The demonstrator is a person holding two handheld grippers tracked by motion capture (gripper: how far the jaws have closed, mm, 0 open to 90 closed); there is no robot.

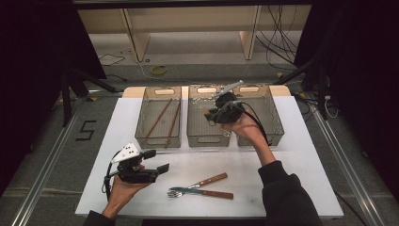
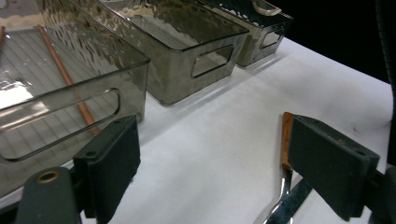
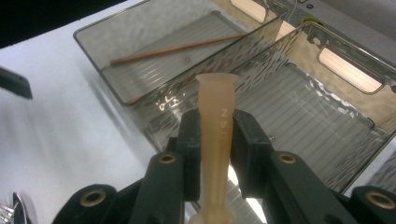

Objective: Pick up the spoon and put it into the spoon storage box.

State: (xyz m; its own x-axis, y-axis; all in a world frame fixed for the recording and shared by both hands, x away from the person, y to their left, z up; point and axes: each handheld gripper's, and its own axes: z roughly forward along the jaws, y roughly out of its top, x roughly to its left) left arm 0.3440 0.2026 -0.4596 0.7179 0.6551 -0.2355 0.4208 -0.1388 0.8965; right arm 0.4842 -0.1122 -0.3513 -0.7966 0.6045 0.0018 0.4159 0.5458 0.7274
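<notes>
- Right gripper (image 1: 212, 114) raised over the middle one of three smoky translucent plastic bins (image 1: 207, 136) standing in a row at the far side of the white table (image 1: 291, 160).
- Jaws nearly together, clamped on a slim cream-coloured plastic handle (image 3: 215, 140) with a flared end; looks like a utensil handle, though what sort cannot be told.
- In the right gripper view, handle pointing up and away between the pads, over the ribbed floor of the middle bin.
- Left gripper (image 1: 157, 162) resting low at the near left, jaws wide apart, holding nothing, pointing toward the bins.
- Left bin (image 1: 157, 139) already holding reddish-brown wooden chopsticks (image 1: 162, 117).
- On the near table, between the hands: a wood-handled steel fork (image 1: 200, 181) crossed with a wood-handled knife (image 1: 211, 193), both waiting.
- Judged risks from here:
- Grip narrow and on a smooth round stem; could pivot or slip in the pads if swung quickly, dropping outside the bin.
- Release from this height likely to bounce the piece off the ribbed floor or against a wall.
- Hanging end hidden under the gripper; could catch the bin rim on lowering and shove the light bin into its neighbours.
- Wrong-bin release possible, the bins standing just beside each other.
</notes>
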